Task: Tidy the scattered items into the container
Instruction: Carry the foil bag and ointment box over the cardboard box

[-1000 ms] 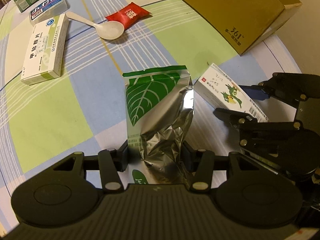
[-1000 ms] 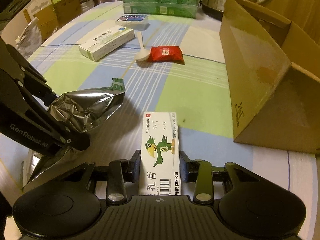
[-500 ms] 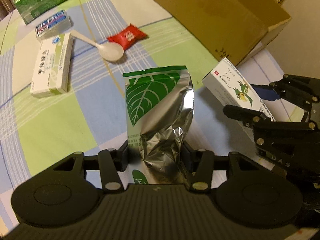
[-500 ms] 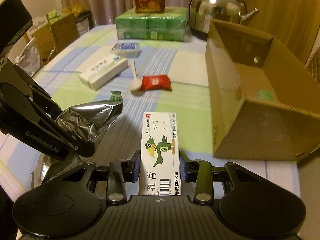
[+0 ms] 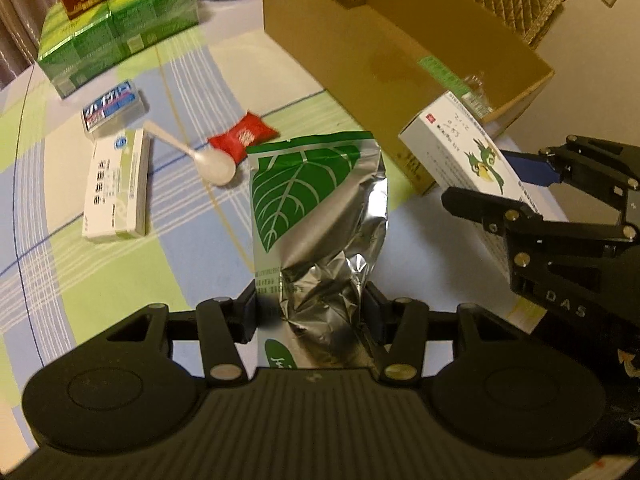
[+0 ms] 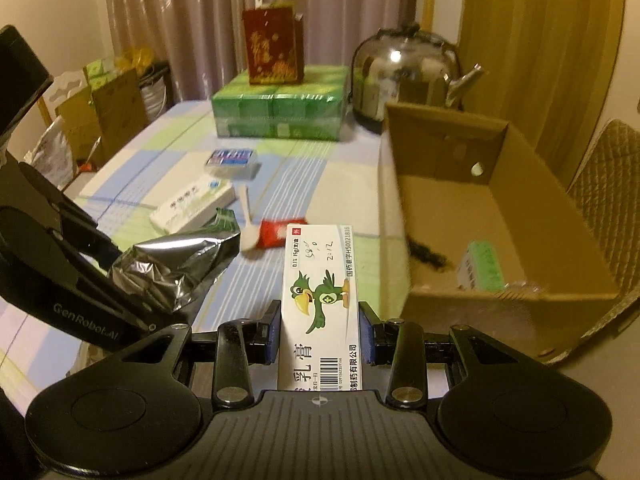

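Note:
My left gripper is shut on a silver foil pouch with a green leaf print, held above the checked tablecloth. My right gripper is shut on a white ointment box with a green bird, held up beside the open cardboard box. The ointment box also shows in the left wrist view, close to the cardboard box's corner. On the cloth lie a white medicine box, a white spoon, a red sachet and a small blue-white box.
A green item and a dark clump lie inside the cardboard box. Stacked green cartons with a red bag on top and a steel kettle stand at the table's far end. A woven chair is at the right.
Both grippers have risen with their loads and moved toward the cardboard box. The box's open inside has come into view.

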Action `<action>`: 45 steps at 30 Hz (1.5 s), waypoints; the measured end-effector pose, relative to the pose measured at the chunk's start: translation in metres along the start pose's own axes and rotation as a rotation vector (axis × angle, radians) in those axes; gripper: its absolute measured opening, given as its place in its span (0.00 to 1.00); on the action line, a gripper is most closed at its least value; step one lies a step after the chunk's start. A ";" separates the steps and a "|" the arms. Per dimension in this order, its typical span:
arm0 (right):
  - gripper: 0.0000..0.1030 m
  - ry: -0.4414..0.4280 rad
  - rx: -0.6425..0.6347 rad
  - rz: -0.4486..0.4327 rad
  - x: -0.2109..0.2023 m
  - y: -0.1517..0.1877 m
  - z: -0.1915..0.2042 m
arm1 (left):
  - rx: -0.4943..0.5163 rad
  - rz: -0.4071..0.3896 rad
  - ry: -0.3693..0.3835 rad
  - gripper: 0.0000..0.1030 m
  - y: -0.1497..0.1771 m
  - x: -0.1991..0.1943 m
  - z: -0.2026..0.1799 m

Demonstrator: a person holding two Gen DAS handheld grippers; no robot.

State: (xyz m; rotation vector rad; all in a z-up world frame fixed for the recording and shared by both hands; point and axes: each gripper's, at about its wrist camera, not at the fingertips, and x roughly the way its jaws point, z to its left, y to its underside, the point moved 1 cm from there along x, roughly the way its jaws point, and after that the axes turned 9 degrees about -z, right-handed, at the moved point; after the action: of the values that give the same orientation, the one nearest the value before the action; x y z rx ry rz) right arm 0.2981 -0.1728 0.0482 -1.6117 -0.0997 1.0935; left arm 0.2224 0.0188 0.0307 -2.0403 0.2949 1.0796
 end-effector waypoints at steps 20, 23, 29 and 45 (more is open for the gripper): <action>0.34 0.138 0.020 -0.121 -0.036 -0.052 -0.082 | -0.054 -0.099 0.040 0.45 -0.082 -0.015 -0.053; 0.34 0.159 0.027 -0.123 -0.034 -0.056 -0.098 | -0.057 -0.112 0.050 0.45 -0.097 -0.014 -0.063; 0.34 0.183 0.036 -0.121 -0.030 -0.062 -0.124 | -0.092 -0.138 0.072 0.45 -0.126 -0.008 -0.077; 0.34 0.202 0.073 -0.115 -0.006 -0.069 -0.177 | -0.234 -0.189 0.103 0.45 -0.179 0.031 -0.085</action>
State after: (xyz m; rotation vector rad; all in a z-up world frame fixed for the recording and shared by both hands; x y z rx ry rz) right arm 0.4478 -0.2800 0.0961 -1.6210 -0.0188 0.8329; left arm 0.3860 0.0789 0.1306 -2.2845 0.0259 0.9292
